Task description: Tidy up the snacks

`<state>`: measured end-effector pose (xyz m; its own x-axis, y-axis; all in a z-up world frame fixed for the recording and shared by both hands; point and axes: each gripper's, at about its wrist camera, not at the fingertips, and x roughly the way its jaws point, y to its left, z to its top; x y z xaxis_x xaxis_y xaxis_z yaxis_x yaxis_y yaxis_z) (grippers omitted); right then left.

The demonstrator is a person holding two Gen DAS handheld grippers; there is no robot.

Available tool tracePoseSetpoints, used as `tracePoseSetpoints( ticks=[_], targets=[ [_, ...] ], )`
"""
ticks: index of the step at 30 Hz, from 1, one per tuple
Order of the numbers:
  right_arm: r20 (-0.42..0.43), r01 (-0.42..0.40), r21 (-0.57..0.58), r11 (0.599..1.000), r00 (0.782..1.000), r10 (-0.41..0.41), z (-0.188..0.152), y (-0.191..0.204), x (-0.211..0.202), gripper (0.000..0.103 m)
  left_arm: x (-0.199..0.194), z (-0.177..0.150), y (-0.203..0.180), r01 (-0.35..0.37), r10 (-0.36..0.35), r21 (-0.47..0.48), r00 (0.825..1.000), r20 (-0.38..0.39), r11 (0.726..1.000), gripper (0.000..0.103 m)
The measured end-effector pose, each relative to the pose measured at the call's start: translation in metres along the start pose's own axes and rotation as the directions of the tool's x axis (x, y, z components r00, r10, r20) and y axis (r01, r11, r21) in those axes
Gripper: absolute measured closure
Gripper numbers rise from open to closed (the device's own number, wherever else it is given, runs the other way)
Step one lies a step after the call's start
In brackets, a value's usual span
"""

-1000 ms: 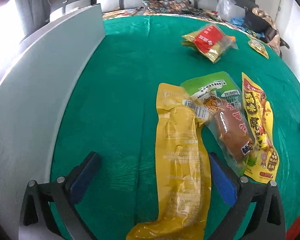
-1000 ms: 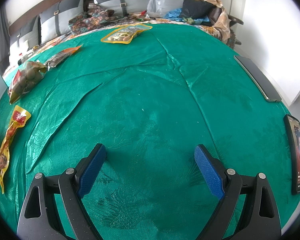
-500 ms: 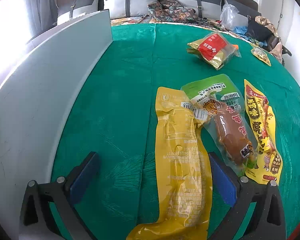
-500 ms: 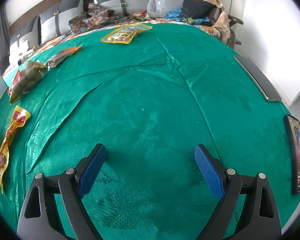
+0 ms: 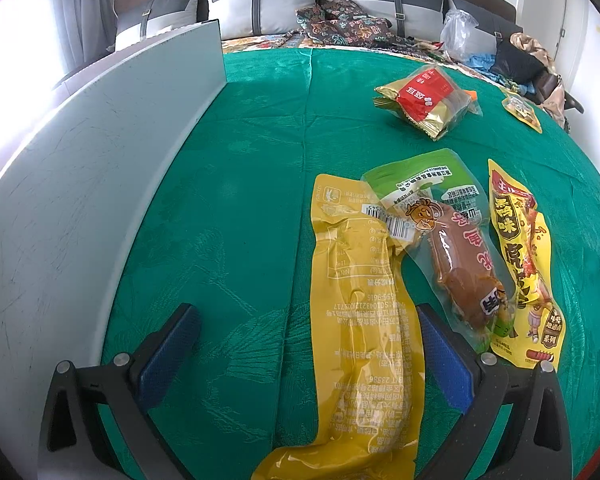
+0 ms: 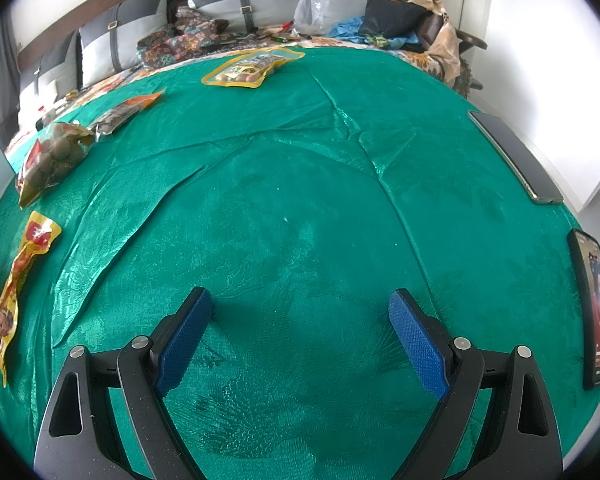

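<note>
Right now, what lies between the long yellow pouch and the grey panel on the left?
Only bare green cloth separates the long yellow pouch from the grey panel, per the left wrist view.

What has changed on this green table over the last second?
Only the left gripper moved: its view tilted up, so the sofa cushions show more and the snacks sit lower in its picture. It is open over the long yellow packet, gripping nothing. The right gripper stayed open and unmoved; no snack shifted.

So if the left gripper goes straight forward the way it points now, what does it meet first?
Probably the long yellow packet: it already lies between the open fingers of the left gripper, toward the right finger. Whether the gripper is low enough to touch it is unclear.
</note>
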<state>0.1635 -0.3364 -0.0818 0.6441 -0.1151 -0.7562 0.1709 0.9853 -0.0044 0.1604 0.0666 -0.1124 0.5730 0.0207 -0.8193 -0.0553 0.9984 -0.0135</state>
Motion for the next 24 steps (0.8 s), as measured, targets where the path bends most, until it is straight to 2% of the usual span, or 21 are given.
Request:
tracePoseSetpoints(
  ticks=[4, 9, 12, 13, 15, 20, 22, 24],
  targets=[
    [0.000, 0.000, 0.000, 1.000, 1.000, 0.000, 0.000, 0.000, 0.000, 0.011, 0.001, 0.002, 0.000, -0.001, 0.001, 0.006, 1.000, -0.015, 1.000, 0.000],
    [0.000, 0.000, 0.000, 1.000, 1.000, 0.000, 0.000, 0.000, 0.000, 0.011, 0.003, 0.013, -0.002, 0.035, -0.029, 0.047, 0.992, -0.122, 0.998, 0.003],
    [0.000, 0.000, 0.000, 1.000, 1.000, 0.000, 0.000, 0.000, 0.000, 0.011, -0.008, 0.010, -0.012, 0.088, -0.075, 0.126, 0.992, -0.101, 0.988, 0.038],
    [0.000, -0.001, 0.000, 1.000, 1.000, 0.001, 0.000, 0.000, 0.000, 0.010, -0.012, 0.008, -0.017, 0.102, -0.087, 0.151, 0.991, -0.098, 0.983, 0.057],
    [0.000, -0.001, 0.001, 1.000, 1.000, 0.001, 0.000, 0.000, 0.000, 0.010, -0.016, 0.005, -0.020, 0.097, -0.082, 0.159, 0.992, -0.098, 0.983, 0.058],
    [0.001, 0.000, 0.000, 1.000, 1.000, 0.000, 0.000, 0.001, 0.000, 0.011, -0.033, -0.011, -0.001, 0.135, -0.132, 0.030, 0.989, -0.064, 0.990, 0.064],
    [-0.050, -0.007, 0.019, 1.000, 0.999, 0.008, 0.003, 0.006, -0.004, 0.014, -0.039, -0.021, 0.007, 0.134, -0.134, -0.006, 0.990, -0.053, 0.991, 0.064],
    [-0.044, -0.146, 0.040, 0.988, 0.988, 0.148, 0.010, 0.028, -0.025, 0.014, -0.043, -0.029, 0.012, 0.124, -0.124, -0.016, 0.992, -0.038, 0.992, 0.064]
  ],
)
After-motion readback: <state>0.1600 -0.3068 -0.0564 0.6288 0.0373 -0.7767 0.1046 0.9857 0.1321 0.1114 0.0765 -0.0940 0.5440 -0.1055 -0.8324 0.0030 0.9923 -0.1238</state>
